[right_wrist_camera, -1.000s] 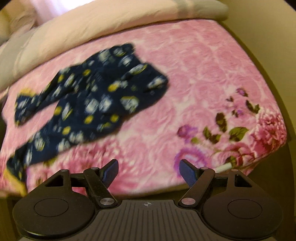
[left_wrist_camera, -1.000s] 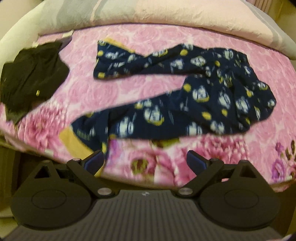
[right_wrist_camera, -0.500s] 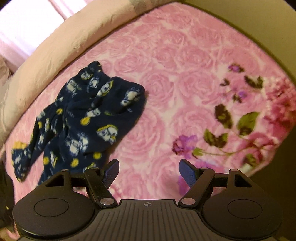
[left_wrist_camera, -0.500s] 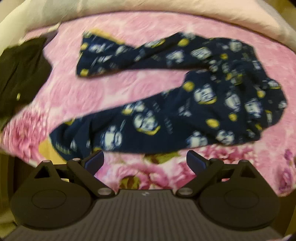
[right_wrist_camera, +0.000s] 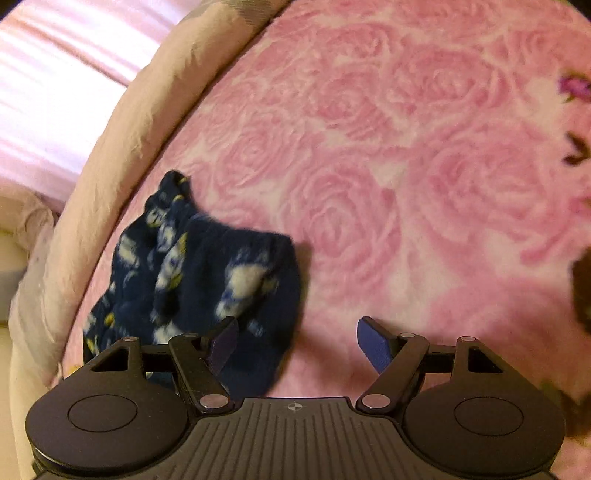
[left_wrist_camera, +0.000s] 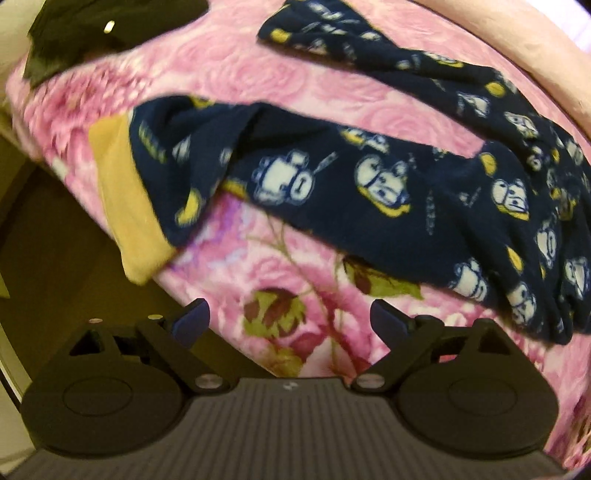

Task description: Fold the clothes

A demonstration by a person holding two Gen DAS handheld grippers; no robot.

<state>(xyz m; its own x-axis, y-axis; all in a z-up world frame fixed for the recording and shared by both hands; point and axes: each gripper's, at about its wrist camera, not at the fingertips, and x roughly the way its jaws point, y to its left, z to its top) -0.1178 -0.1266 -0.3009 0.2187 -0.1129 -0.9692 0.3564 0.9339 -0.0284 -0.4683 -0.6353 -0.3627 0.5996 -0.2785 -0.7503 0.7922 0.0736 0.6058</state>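
Observation:
Navy pyjama trousers (left_wrist_camera: pixel 388 184) with a white-and-yellow cartoon print lie spread on the pink floral bedspread (left_wrist_camera: pixel 258 81), legs apart. The near leg ends in a yellow cuff (left_wrist_camera: pixel 129 206) that hangs at the bed's front edge. My left gripper (left_wrist_camera: pixel 290 321) is open and empty, just short of the near leg, above the bed edge. In the right wrist view the trousers' waist end (right_wrist_camera: pixel 207 280) lies crumpled. My right gripper (right_wrist_camera: pixel 297 343) is open and empty, its left finger (right_wrist_camera: pixel 221 343) over the waist fabric.
A dark garment (left_wrist_camera: pixel 85 29) lies at the bed's far left corner. A pale rolled quilt (right_wrist_camera: pixel 122 147) runs along the back of the bed. The bed's front edge drops to a dark floor (left_wrist_camera: pixel 55 277) at the left.
Both grippers have moved in closer to the bed. The left one now hovers near the cuffed leg; the right one has dropped to the waist end. The trousers have not moved.

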